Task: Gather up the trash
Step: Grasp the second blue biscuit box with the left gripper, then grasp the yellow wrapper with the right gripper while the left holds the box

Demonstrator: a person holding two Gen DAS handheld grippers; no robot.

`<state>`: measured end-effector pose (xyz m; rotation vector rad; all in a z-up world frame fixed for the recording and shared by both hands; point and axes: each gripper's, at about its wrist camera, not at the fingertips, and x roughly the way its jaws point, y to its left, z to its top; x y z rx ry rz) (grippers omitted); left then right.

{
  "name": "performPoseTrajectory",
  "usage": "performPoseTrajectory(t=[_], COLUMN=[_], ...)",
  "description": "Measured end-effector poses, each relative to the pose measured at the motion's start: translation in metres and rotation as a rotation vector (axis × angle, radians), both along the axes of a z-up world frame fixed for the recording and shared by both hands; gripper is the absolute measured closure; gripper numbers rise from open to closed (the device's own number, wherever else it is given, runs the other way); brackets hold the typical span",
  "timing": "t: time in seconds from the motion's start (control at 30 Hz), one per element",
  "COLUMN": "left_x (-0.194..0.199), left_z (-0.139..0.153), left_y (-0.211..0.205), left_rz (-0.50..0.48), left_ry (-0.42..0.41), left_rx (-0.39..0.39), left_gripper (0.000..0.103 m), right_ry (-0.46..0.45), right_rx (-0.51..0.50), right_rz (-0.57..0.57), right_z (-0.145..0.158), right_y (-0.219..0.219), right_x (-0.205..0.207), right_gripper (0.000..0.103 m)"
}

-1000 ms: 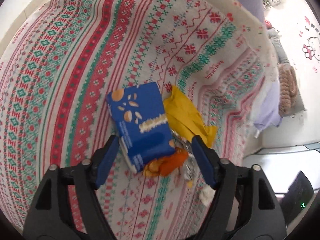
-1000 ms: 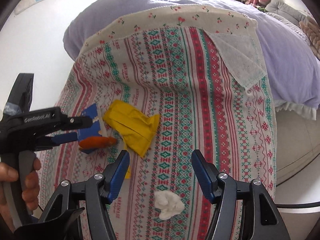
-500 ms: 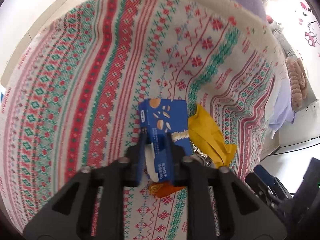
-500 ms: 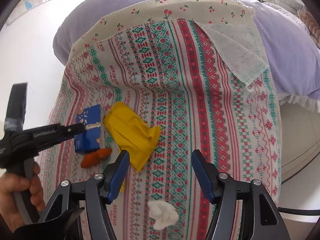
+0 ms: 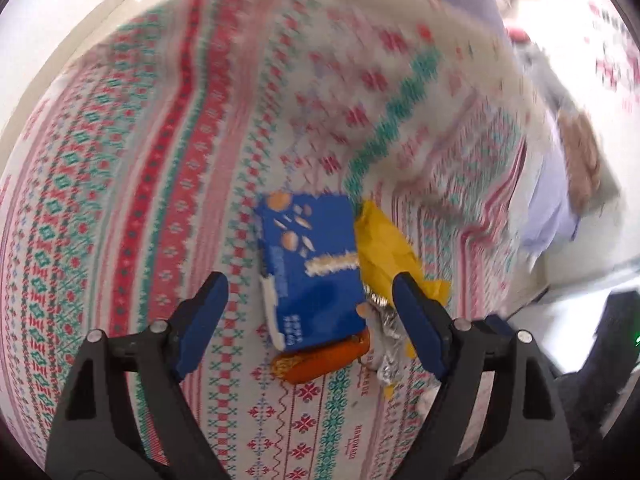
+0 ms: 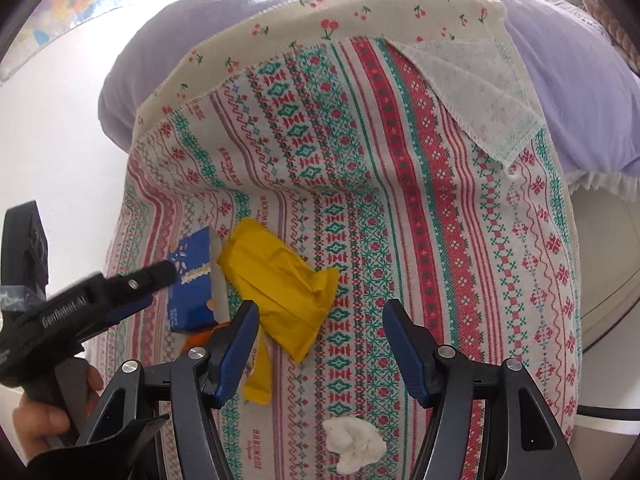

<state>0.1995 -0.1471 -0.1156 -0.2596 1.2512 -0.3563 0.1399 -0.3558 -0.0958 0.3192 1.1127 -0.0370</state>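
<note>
A blue snack box [image 5: 312, 268] lies on the patterned cloth [image 5: 140, 184], with a yellow wrapper [image 5: 384, 248] to its right, an orange wrapper [image 5: 320, 360] below it and a silver foil piece [image 5: 386, 344] beside that. My left gripper [image 5: 308, 292] is open, its fingers either side of the box and clear of it. In the right wrist view the box [image 6: 192, 284], the yellow wrapper [image 6: 280, 280] and a white tissue wad [image 6: 354, 442] show. My right gripper [image 6: 320, 328] is open and empty above the cloth. The left gripper [image 6: 120, 292] reaches in at the left.
The cloth covers a lilac bed [image 6: 580, 80]. A folded-back corner [image 6: 480, 92] of the cloth lies at the upper right. A small yellow packet [image 6: 258, 376] lies by my right gripper's left finger. White floor [image 6: 48, 140] lies to the left of the bed.
My left gripper, shut on the blue box half a second ago, has opened and let it go. The box lies on the cloth. The left view is blurred by motion.
</note>
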Motion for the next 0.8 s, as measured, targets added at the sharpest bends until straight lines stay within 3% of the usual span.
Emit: performPoseTrajectory(t=[0.1,0.13,0.17,0.2,0.43,0.6,0.8], left_x=[-0.003,-0.005,-0.007,-0.007,0.000,-0.004,-0.004], left_z=[-0.014,-0.012,-0.011,-0.011,0.007,0.017,0.023], left_y=[-0.023,-0.030,-0.036,-0.038,0.010,0.033,0.058], left_rz=[-0.050,-0.071,-0.104,-0.125,-0.014,0.013,0.019], left_ry=[-0.015,-0.060,-0.078,-0.075,-0.044,-0.058,-0.066], left_rx=[0.132,0.170,0.210,0.221,0.045,0.043,0.059], left_gripper=[0.019,0.024,0.037,0.037,0.038,0.038,0.038], right_ry=[0.012,0.016,0.023,0.028,0.047,0.073,0.090], right_rx=[-0.008,-0.011,-0.013,-0.012,-0.011,0.061,0.108], right_rz=[-0.002,-0.004,-0.010,-0.013,0.033,0.051,-0.014], right_z=[-0.004,-0.006,-0.008,-0.010,-0.022,-0.036,-0.054], right_y=[-0.001,-0.002,-0.003,-0.004,0.002,0.013,0.019], right_x=[0.002,0.003,0.004,0.006,0.022,0.036,0.051], right_gripper=[0.037,0.037,0.037,0.037,0.037,0.037,0.038])
